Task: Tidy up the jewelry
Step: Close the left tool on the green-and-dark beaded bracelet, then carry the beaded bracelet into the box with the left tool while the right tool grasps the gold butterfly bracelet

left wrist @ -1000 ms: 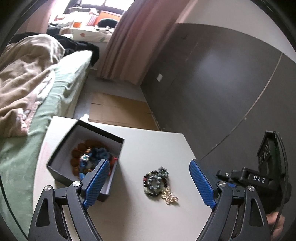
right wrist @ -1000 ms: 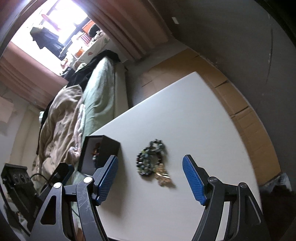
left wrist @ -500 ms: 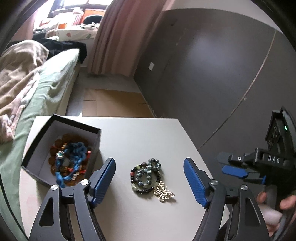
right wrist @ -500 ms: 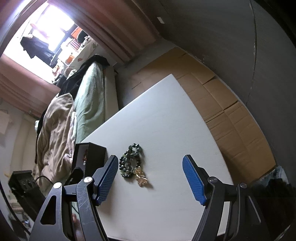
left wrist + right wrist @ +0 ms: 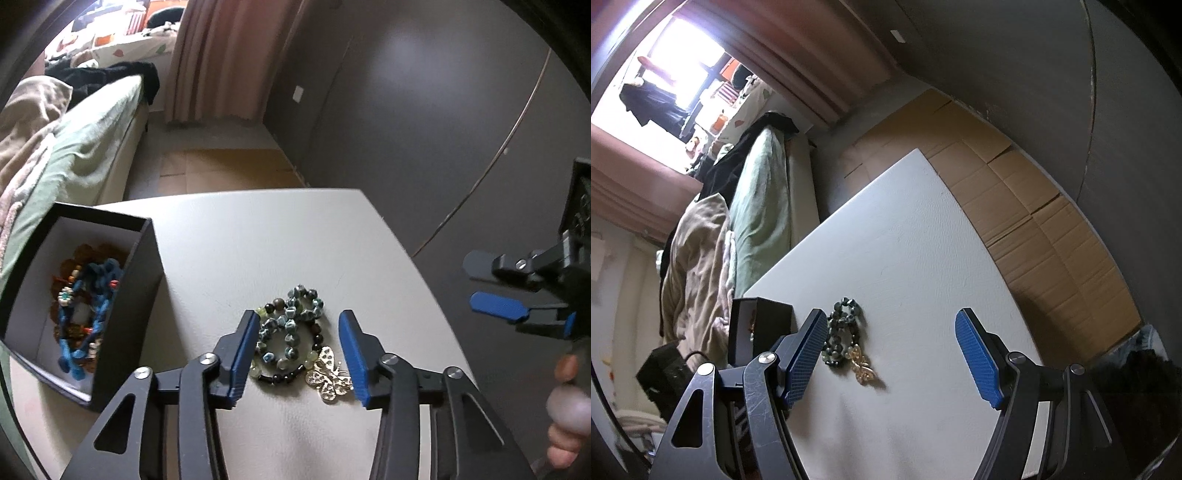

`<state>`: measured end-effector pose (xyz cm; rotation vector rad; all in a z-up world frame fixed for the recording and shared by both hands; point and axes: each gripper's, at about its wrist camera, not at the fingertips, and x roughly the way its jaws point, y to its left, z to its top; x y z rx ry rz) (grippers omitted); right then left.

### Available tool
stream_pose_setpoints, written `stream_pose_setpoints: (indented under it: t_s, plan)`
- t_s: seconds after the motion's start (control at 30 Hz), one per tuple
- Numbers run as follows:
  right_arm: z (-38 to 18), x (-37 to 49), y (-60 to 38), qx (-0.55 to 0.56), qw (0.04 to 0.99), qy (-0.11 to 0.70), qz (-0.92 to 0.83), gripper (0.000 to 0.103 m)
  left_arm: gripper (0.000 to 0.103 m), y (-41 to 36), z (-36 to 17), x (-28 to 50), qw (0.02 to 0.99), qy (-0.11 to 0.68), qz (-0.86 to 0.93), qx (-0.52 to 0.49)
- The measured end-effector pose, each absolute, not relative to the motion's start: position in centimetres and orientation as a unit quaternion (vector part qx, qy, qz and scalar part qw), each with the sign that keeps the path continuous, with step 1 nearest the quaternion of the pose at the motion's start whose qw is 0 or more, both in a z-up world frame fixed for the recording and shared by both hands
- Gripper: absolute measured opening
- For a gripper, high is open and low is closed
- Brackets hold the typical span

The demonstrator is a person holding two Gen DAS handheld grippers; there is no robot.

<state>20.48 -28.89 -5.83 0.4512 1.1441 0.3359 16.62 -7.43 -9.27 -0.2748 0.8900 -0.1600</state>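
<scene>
Two tools are in play, and one small heap of jewelry lies on the pale worktop (image 5: 258, 243). The left tool (image 5: 298, 350), low in the centre of its frame, straddles the beaded bracelets (image 5: 290, 334); its blue pads stand apart on either side of the beads, with gaps showing, so nothing is gripped. How many strands make up the pile cannot be told; teal, pale green and dark beads overlap. One gold butterfly brooch (image 5: 330, 373) lies touching the lower right edge of the beads. One black box (image 5: 142, 280) sits open at left of the frame, holding a blue cord bracelet (image 5: 86, 314) over brown beads. The right tool (image 5: 891, 354) hangs wide open above bare worktop, with the jewelry just beside its left pad. Around it: a green bed (image 5: 85, 147) at upper left, pink curtains (image 5: 225, 55) top centre, flattened cardboard (image 5: 1027, 221) on the floor, and a dark wall (image 5: 424, 110) at right.
</scene>
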Motion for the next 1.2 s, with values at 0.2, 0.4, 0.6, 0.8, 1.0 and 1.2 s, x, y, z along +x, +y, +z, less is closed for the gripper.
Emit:
stream_pose_setpoints:
  t_s: [0.2,0.4,0.6,0.8,1.0,1.2]
  plan:
    - [-5.8,20.9,-29.2,0.22,0.803,0.533,0.149,0.072,0.044,-7.9,-11.0,18.0,0.88,0.456,-0.068,-0.116]
    - [-4.9,21.2,-29.0,0.223,0.813,0.519,0.14,0.072,0.029,-8.2,-12.1,18.0,0.88,0.462,-0.057,-0.098]
    - [-4.6,21.2,-28.7,0.222,0.813,0.519,0.145,0.072,0.018,-7.5,-12.3,17.8,0.877,0.464,-0.051,-0.118]
    - [-4.3,20.7,-28.7,0.21,0.815,0.519,0.148,0.072,0.018,-7.7,-11.2,16.8,0.883,0.451,-0.053,-0.12]
    - [-4.1,19.9,-29.3,0.211,0.815,0.518,0.15,0.072,0.017,-7.8,-9.9,15.4,0.89,0.436,-0.054,-0.121]
    - [-4.0,19.3,-29.3,0.21,0.816,0.517,0.151,0.072,0.018,-7.2,-9.0,14.3,0.893,0.428,-0.052,-0.132]
